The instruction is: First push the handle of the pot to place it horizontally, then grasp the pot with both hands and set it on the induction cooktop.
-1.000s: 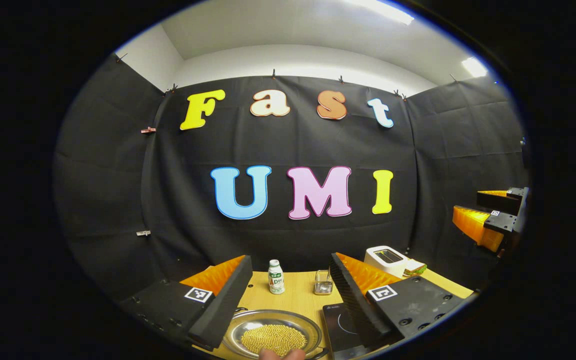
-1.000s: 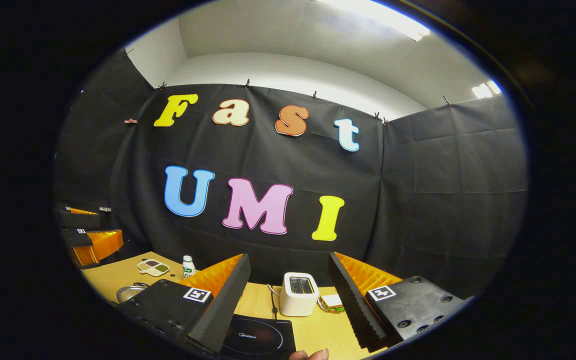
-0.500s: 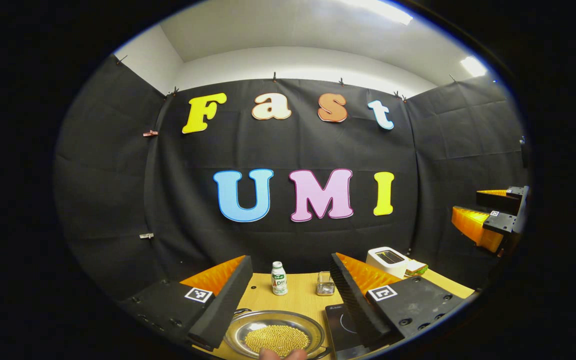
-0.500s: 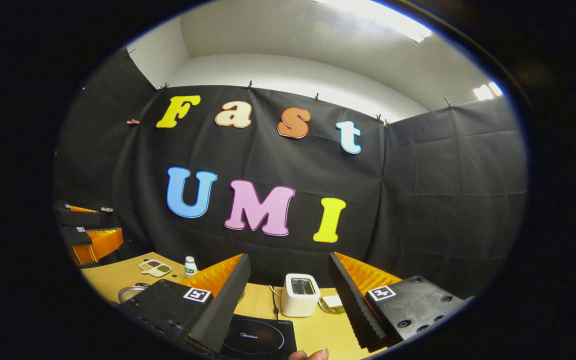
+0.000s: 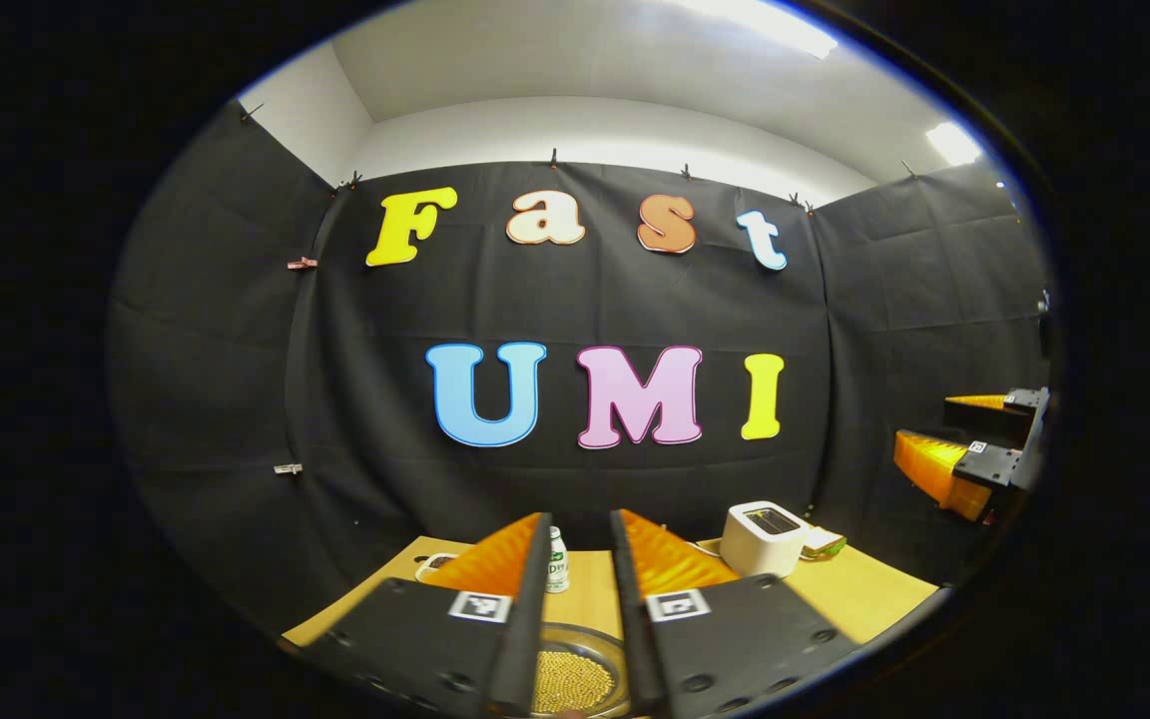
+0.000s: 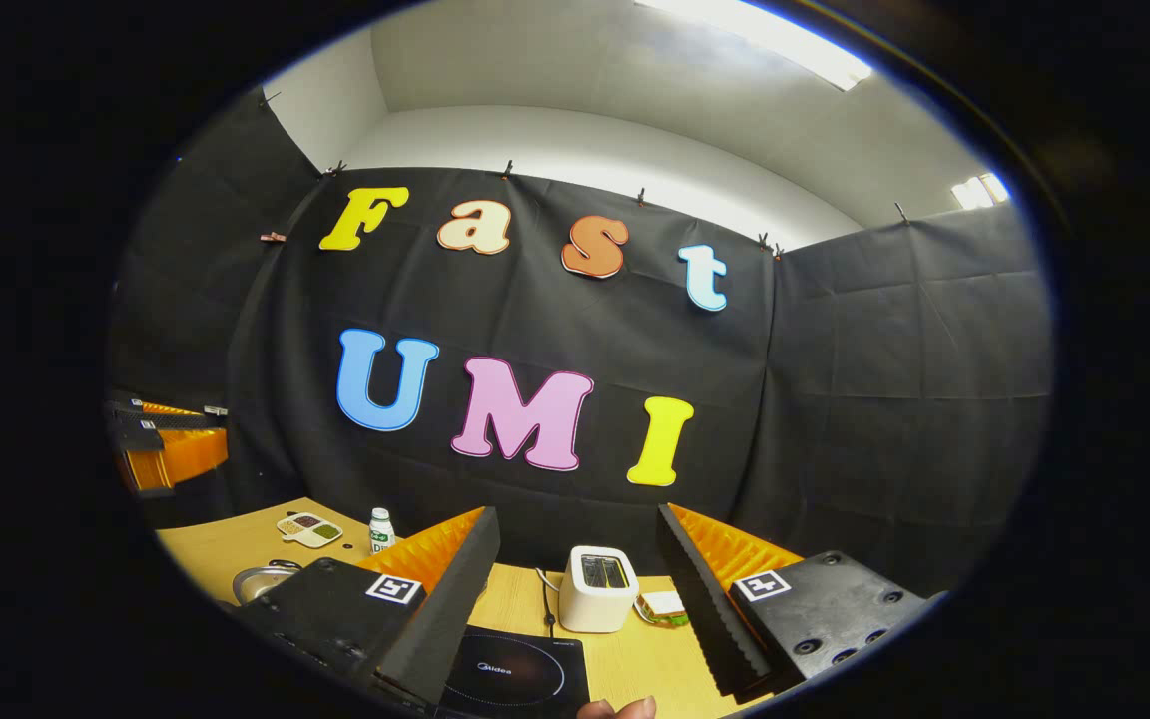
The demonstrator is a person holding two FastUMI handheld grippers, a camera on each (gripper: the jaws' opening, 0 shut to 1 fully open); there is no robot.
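Fingers of the left gripper [image 5: 577, 599] stand nearly closed, a narrow gap between them, holding nothing, raised above the pot [image 5: 575, 677] of yellow beans on the surface [image 5: 864, 594]. Right gripper [image 6: 575, 599] hovers wide open over the induction cooktop [image 6: 515, 679], gripping nothing.
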